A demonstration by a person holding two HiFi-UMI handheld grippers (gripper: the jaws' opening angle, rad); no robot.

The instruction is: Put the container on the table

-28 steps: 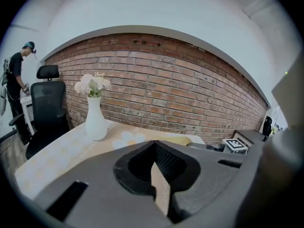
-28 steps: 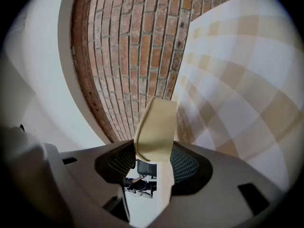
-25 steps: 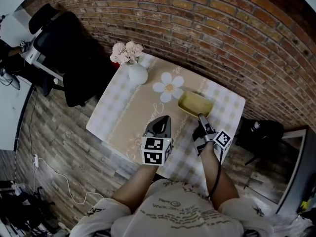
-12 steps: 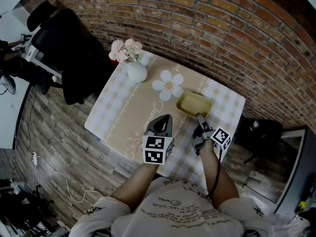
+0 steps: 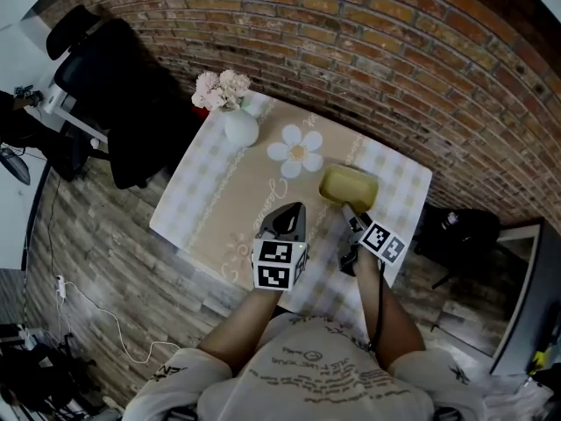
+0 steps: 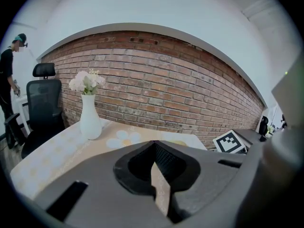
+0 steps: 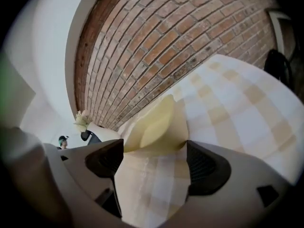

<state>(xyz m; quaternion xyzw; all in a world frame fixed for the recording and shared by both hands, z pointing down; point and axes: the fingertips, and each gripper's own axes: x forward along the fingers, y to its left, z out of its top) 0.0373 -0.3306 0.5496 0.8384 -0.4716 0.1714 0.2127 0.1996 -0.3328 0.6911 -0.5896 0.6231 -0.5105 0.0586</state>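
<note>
The container (image 5: 349, 185) is a shallow pale-yellow dish resting on the checked tablecloth at the right side of the table (image 5: 202, 191). My right gripper (image 5: 346, 210) sits just short of the dish's near rim. Its jaws have just been opening, and in the right gripper view the gripper (image 7: 154, 160) stands wide with the container (image 7: 154, 125) lying ahead of the tips, untouched by either pad. My left gripper (image 5: 294, 210) hovers over the table's middle, left of the dish. In the left gripper view the gripper (image 6: 154, 144) is shut and holds nothing.
A white vase with pale flowers (image 5: 240, 128) stands at the table's far left corner, with a flower-shaped mat (image 5: 296, 152) beside it. A black office chair (image 5: 114, 86) stands left of the table. A brick wall runs behind. A person (image 6: 7, 75) stands at the far left.
The right gripper has rolled about its own line and its jaws have spread off the container's near rim. The container stays where it was. The left gripper has not moved.
</note>
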